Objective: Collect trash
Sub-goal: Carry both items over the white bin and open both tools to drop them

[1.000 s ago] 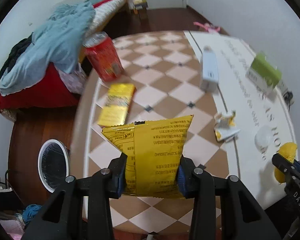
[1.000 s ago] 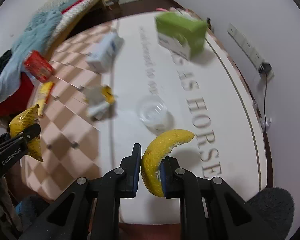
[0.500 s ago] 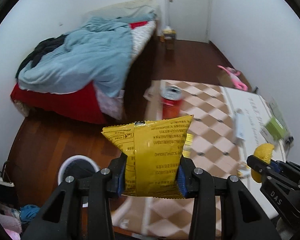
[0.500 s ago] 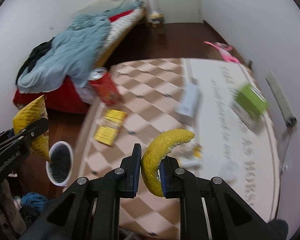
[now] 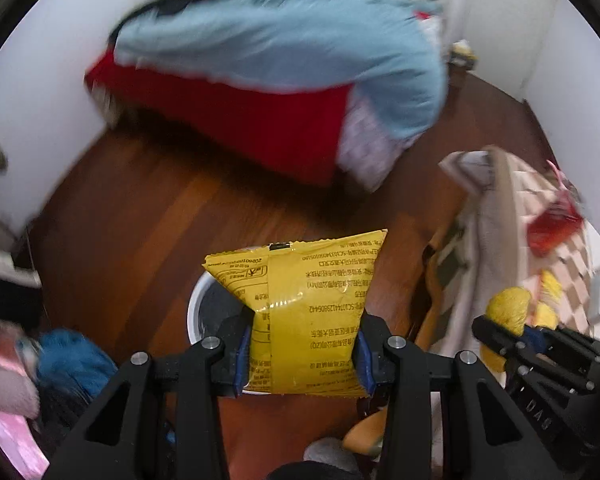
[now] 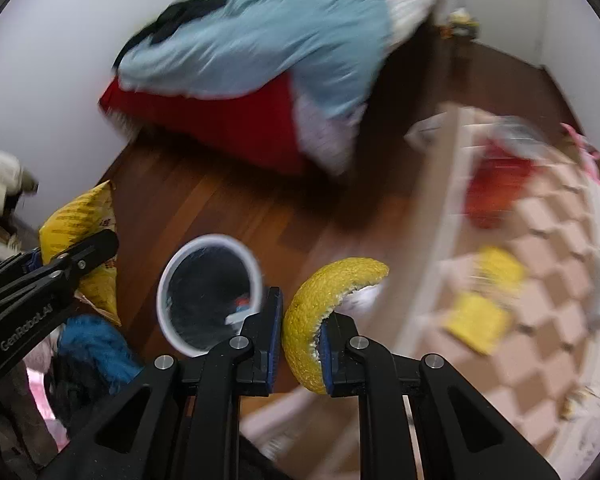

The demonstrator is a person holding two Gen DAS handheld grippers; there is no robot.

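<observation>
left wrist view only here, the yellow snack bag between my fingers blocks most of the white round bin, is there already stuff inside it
Observer: Yes. The right wrist view shows the white round bin open, dark-lined, with a small red and white scrap inside.
Operator: what's the right gripper carrying
Observer: The right gripper is shut on a curved yellow fruit peel, pith side facing right.
Operator: is that peel over the bin
Observer: In that view, no. The peel appears just right of the bin's rim, over the brown wooden floor.
</observation>
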